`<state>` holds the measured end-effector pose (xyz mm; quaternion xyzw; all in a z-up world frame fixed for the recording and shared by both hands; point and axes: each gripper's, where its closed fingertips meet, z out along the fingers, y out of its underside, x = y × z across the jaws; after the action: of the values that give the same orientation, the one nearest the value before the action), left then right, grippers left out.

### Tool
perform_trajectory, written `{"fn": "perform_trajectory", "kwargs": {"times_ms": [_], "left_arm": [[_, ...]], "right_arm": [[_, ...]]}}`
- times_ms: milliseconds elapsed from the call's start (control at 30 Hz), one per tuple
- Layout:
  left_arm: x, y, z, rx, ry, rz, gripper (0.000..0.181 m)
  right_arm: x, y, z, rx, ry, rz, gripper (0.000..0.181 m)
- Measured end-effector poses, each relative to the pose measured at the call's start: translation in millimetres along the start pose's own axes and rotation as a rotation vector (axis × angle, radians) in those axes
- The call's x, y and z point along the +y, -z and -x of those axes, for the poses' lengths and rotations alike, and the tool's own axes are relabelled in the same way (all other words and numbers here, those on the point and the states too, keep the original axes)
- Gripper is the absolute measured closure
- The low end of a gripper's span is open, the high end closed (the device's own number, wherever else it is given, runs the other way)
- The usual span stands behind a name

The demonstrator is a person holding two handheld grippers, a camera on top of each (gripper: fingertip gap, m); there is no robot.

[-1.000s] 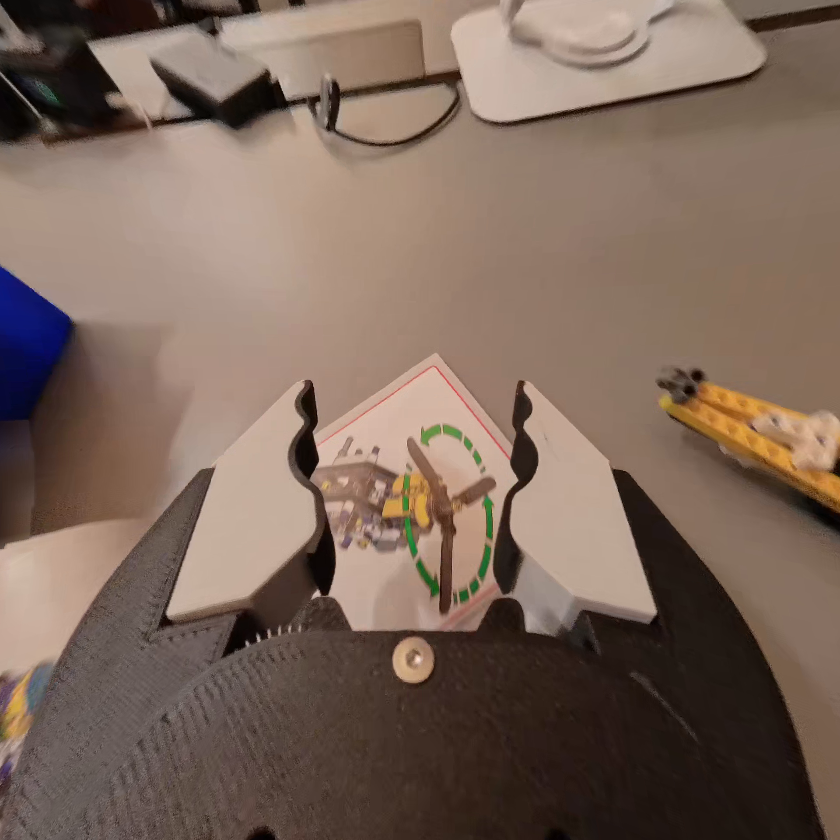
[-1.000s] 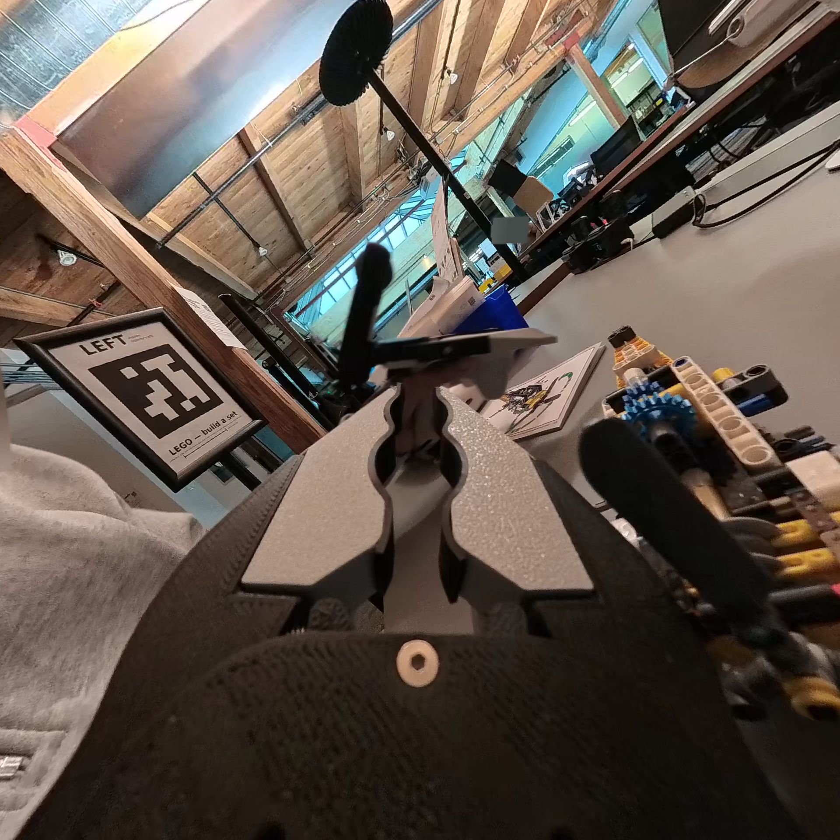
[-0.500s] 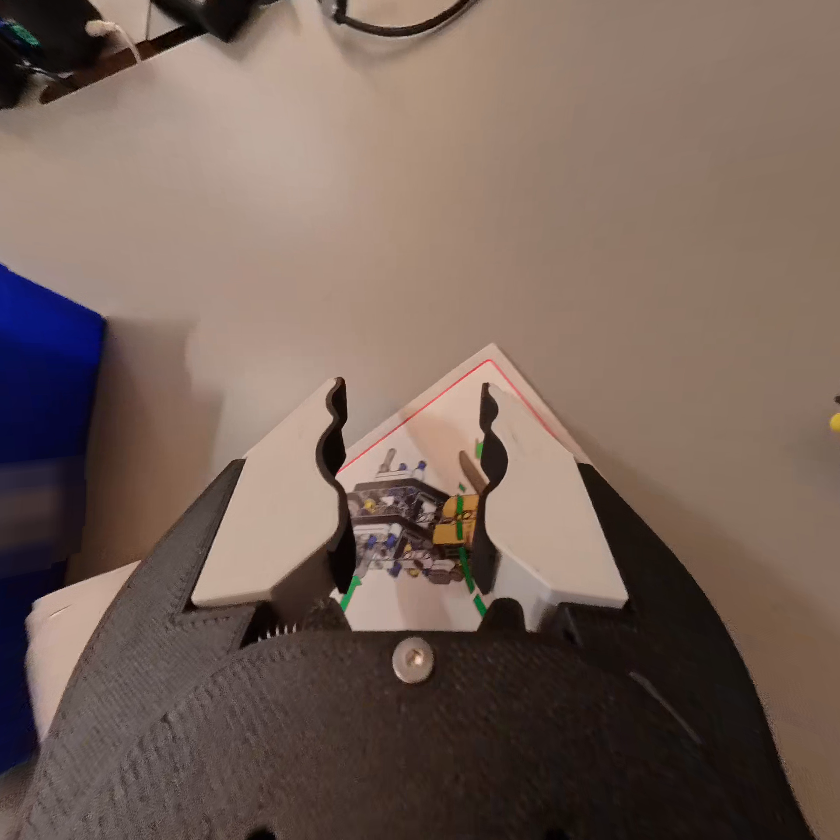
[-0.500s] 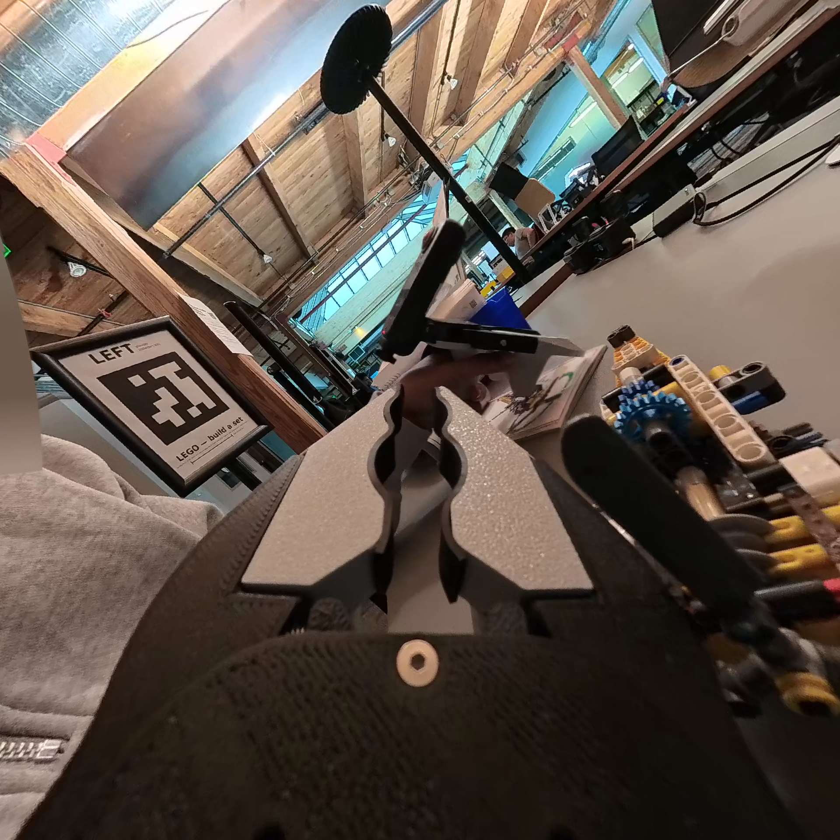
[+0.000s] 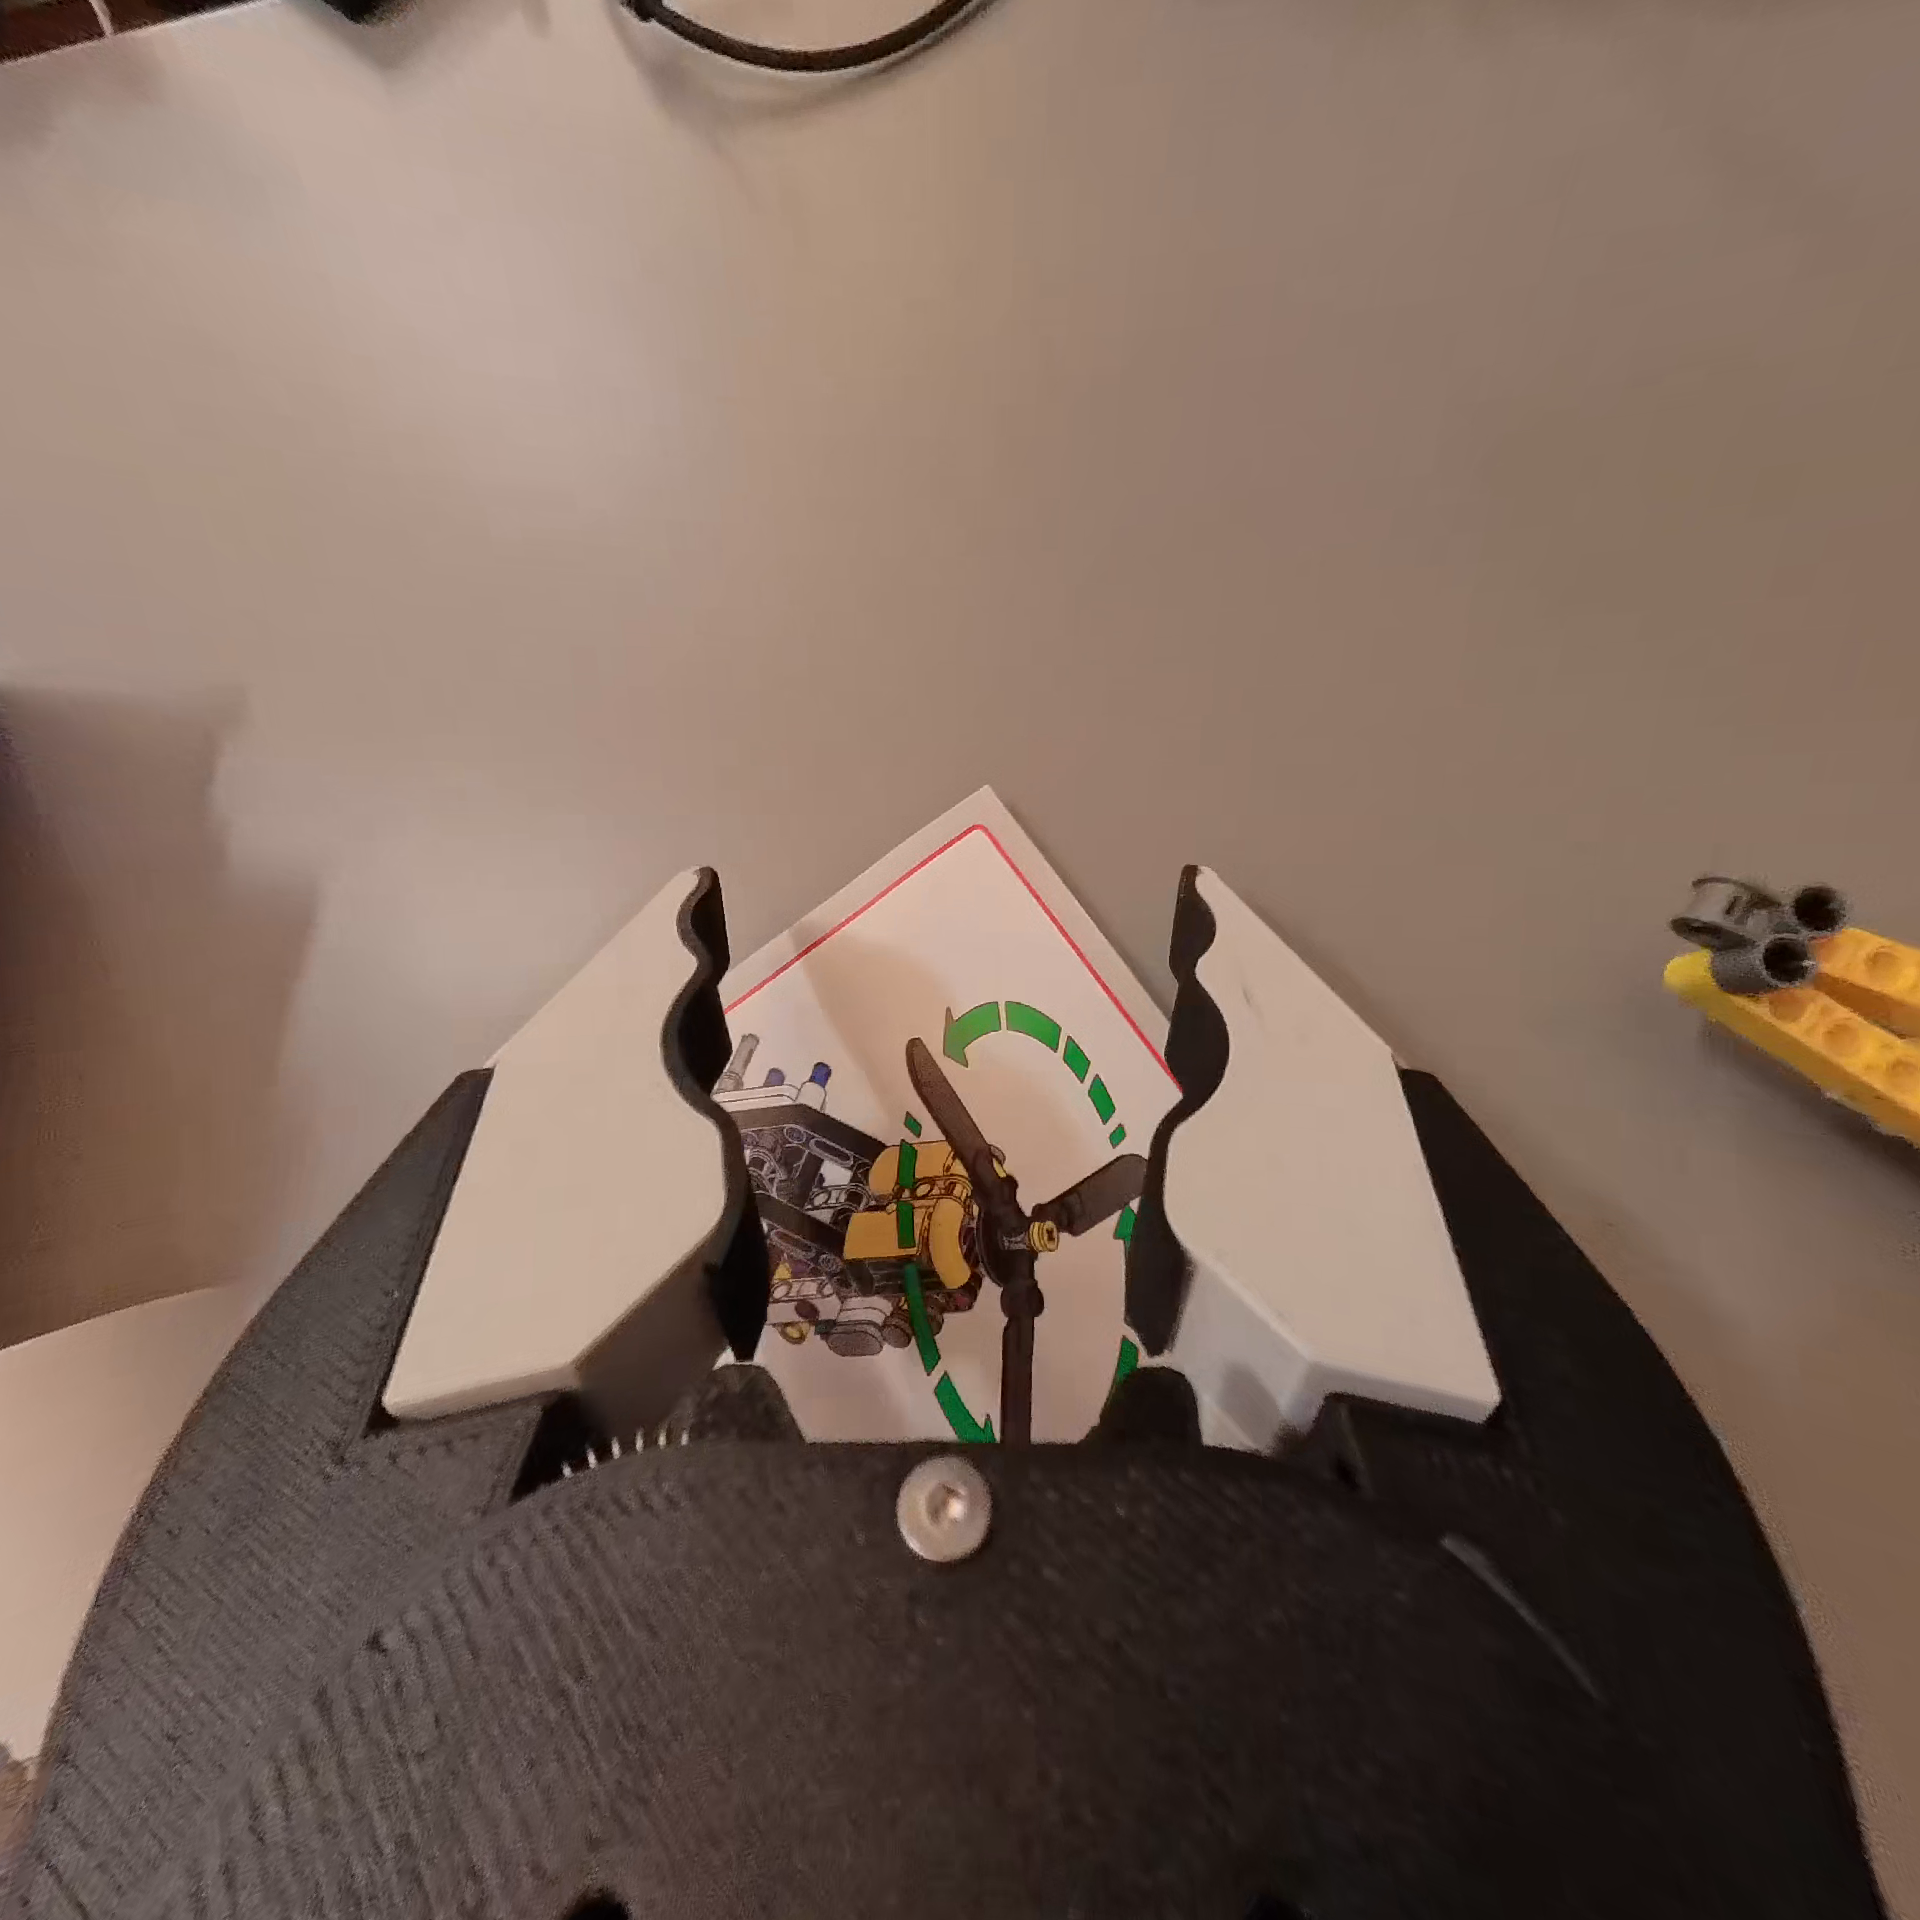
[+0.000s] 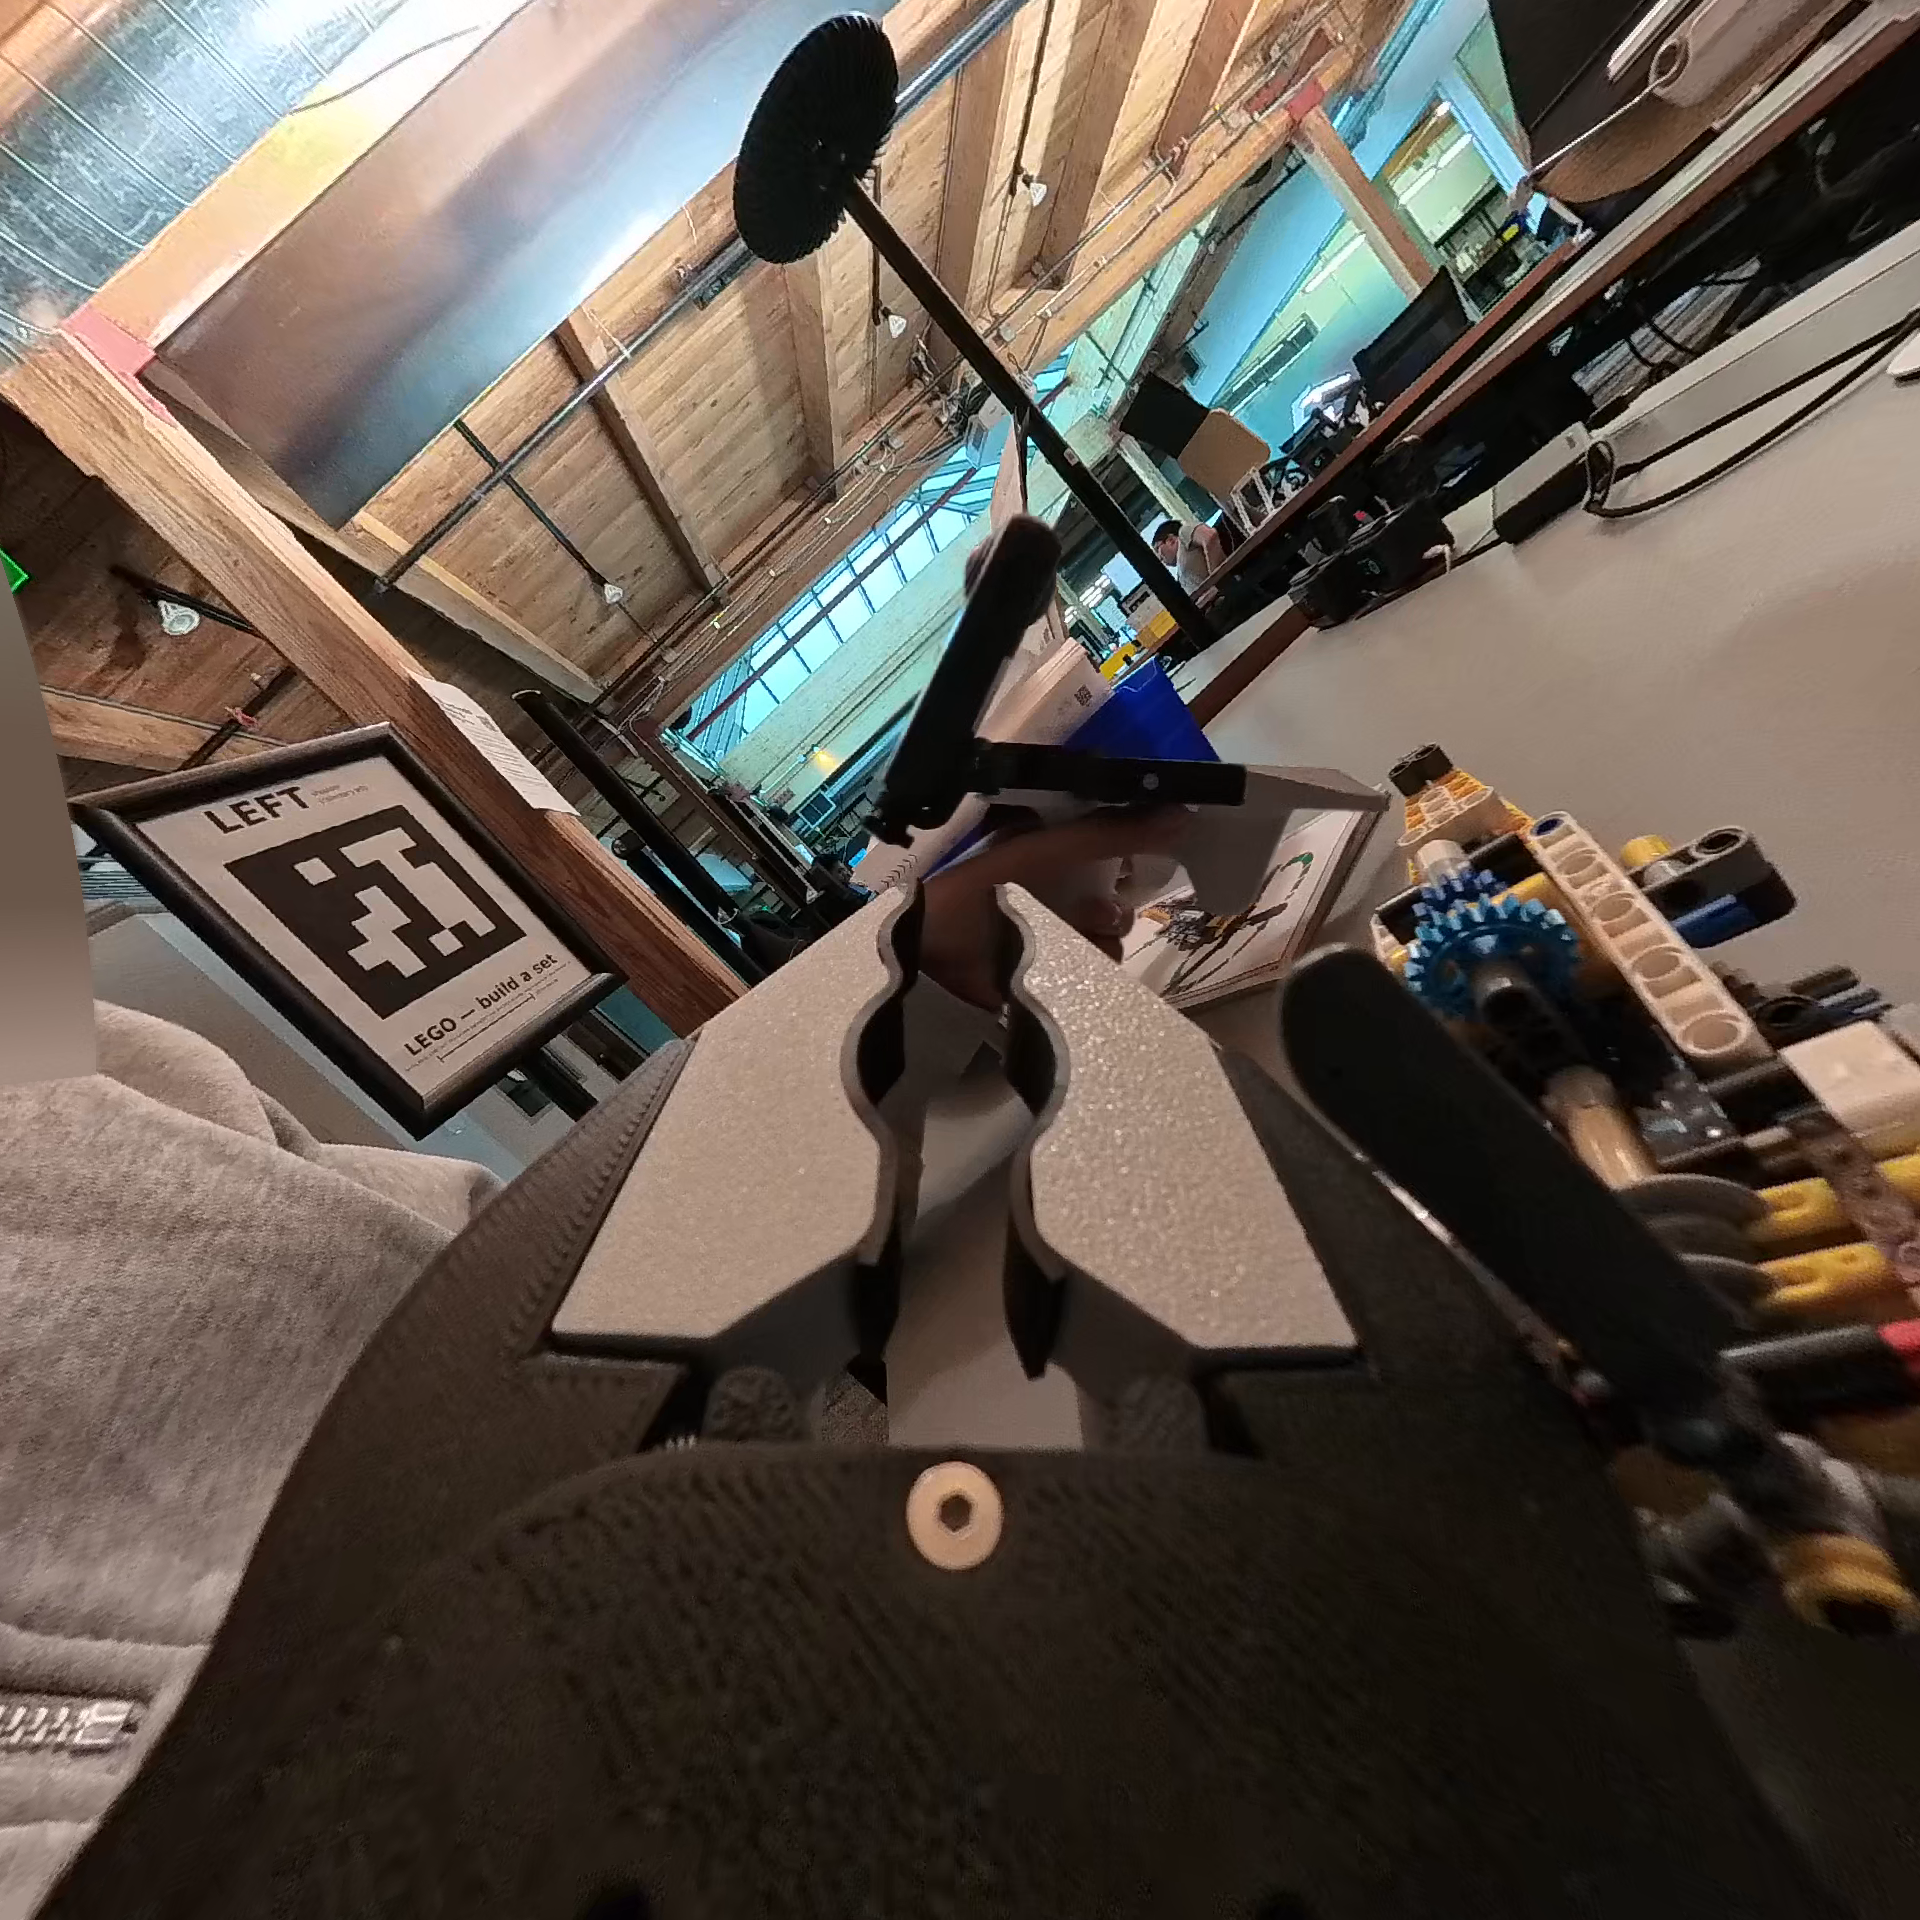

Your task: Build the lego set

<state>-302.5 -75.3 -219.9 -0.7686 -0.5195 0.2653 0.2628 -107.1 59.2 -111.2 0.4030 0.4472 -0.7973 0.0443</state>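
matt table (image 5: pixel 935 468); glossy paper booklet (image 5: pixel 987 935); wooden beams (image 6: pixel 644 436)

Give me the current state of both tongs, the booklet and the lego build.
Left tongs: open, empty, over the booklet.
Right tongs: nearly shut, nothing visibly gripped.
Instruction booklet: flat on the table, picture page up.
Lego build: partly assembled, beside the right tongs.
Yellow beam piece: loose on the table.

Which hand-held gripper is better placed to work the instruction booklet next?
Left, probably: the left hand-held gripper hangs open directly over the instruction booklet. The right hand-held gripper sits nearly closed beside the lego model, farther back.
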Motion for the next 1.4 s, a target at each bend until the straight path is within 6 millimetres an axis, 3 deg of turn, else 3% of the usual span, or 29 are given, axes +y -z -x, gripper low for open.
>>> {"fn": "perform_trajectory", "kwargs": {"times_ms": [100,1400], "left_arm": [[3,-3,6,-0.068,-0.056,0.017,0.095],[-2,34,36,-0.096,-0.035,-0.049,0.107]], "right_arm": [[0,0,0,-0.002,-0.002,-0.001,0.171],[-2,1,0,-0.009,-0.021,-0.012,0.171]]}}
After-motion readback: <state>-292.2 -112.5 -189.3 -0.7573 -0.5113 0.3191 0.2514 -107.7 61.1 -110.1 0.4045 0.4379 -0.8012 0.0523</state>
